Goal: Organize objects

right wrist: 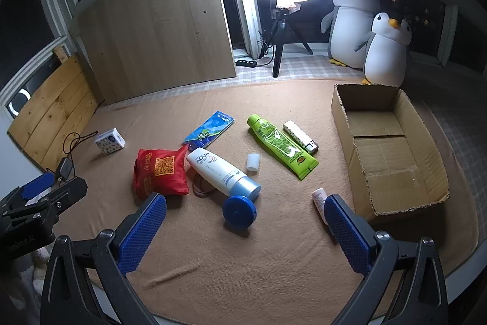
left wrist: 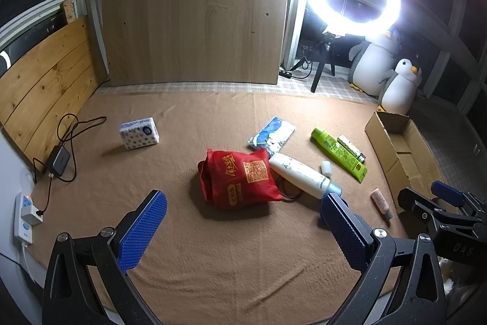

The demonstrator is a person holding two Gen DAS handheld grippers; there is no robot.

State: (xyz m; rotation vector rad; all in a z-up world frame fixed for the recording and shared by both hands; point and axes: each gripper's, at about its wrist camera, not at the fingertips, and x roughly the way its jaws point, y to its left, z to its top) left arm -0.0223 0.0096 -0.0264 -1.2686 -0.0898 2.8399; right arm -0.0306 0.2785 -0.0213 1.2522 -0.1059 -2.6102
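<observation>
Ahead of the right gripper (right wrist: pixel 245 217), whose blue pads stand wide apart with nothing between them, a round blue tape measure (right wrist: pixel 239 211) lies on the tan blanket (right wrist: pixel 243 264), touching the blue cap end of a white AQUA bottle (right wrist: pixel 222 171). Just beside this gripper's right finger rests a small pink tube (right wrist: pixel 319 200), and beyond that finger sits an open cardboard box (right wrist: pixel 386 148), nothing in it. Farther ahead lie a small white cap (right wrist: pixel 253 162), a green tube (right wrist: pixel 281 146) and a lighter (right wrist: pixel 299 136) side by side. The left gripper (left wrist: pixel 243 223) also hangs spread open and holds nothing; directly ahead of it sits a red bag (left wrist: pixel 240 178), with a tissue pack (left wrist: pixel 139 132) well off to its left.
</observation>
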